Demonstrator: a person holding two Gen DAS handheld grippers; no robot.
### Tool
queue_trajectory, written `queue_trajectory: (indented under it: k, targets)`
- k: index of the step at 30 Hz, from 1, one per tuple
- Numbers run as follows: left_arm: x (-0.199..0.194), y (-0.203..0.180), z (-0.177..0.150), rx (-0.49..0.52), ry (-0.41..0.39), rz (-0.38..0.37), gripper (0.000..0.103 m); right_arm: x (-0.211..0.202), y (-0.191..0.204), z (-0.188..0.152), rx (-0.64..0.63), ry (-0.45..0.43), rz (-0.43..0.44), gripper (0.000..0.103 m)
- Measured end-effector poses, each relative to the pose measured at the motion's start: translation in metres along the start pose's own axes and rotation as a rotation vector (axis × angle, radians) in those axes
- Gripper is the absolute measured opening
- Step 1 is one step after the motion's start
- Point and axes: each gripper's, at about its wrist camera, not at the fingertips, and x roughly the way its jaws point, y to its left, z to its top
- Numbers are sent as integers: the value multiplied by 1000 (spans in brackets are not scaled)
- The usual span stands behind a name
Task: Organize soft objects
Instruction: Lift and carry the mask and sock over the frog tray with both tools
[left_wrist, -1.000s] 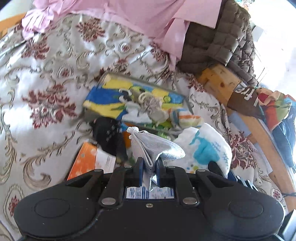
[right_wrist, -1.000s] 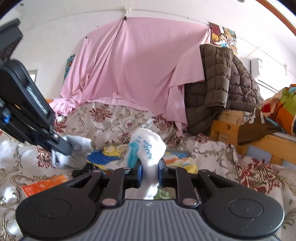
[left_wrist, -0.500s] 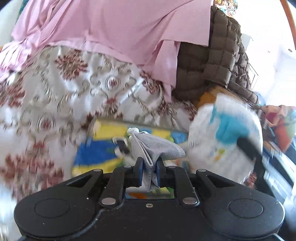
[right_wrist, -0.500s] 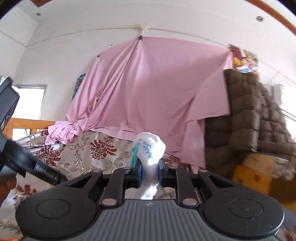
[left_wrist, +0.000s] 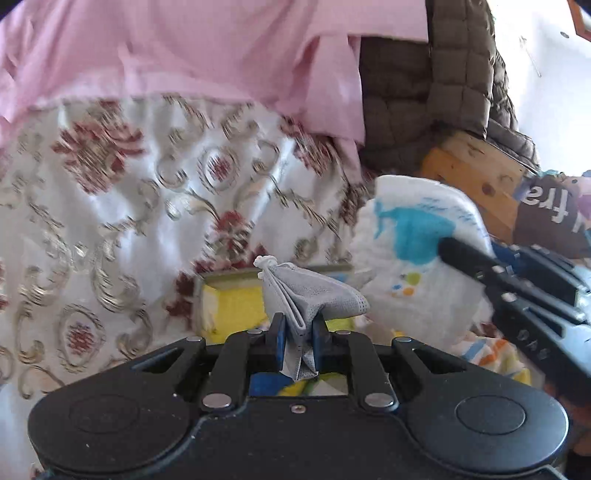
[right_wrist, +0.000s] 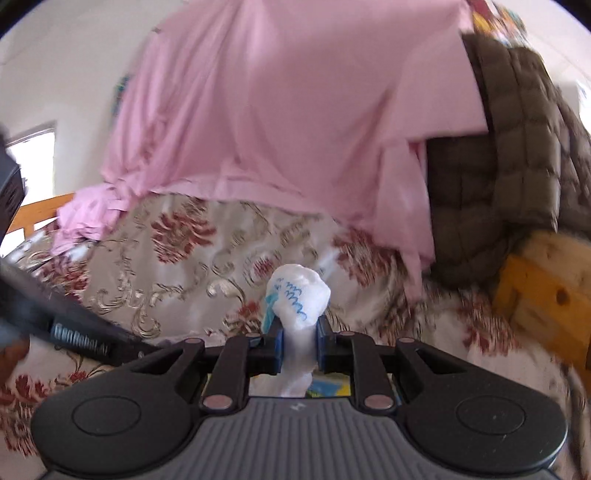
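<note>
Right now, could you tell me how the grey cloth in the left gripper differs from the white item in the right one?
The grey cloth is plain, thin and folded flat, with a small knot at its tip; the white item is puffy and carries a blue print. The cloth looks much the smaller of the two. Both are soft and pinched, one by the left gripper, one by the right gripper.

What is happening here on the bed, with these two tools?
A person is sorting soft things over a flowered bedspread. The left gripper has its jaws shut on a folded grey cloth. The right gripper pinches a white diaper with blue print. Both are held above the bed, not set down.
</note>
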Motion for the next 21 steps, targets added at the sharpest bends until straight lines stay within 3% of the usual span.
queue_trajectory:
  k: [3, 8, 10, 13, 16, 21]
  targets:
    - [12, 6, -2, 30, 18, -28, 16, 14, -2, -4, 65, 80, -43, 19]
    - [45, 22, -34, 21, -26, 22, 16, 32, -3, -20, 112, 152, -83, 19]
    - [55, 28, -47, 14, -2, 42, 16, 38, 0, -24, 142, 172, -93, 19]
    - [63, 31, -58, 21, 40, 29, 17, 43, 7, -25, 128, 188, -101, 20]
    - [67, 26, -63, 73, 29, 36, 18, 48, 13, -28, 82, 201, -115, 20]
    - [77, 29, -67, 57, 47, 32, 18, 51, 11, -31, 83, 225, -136, 23]
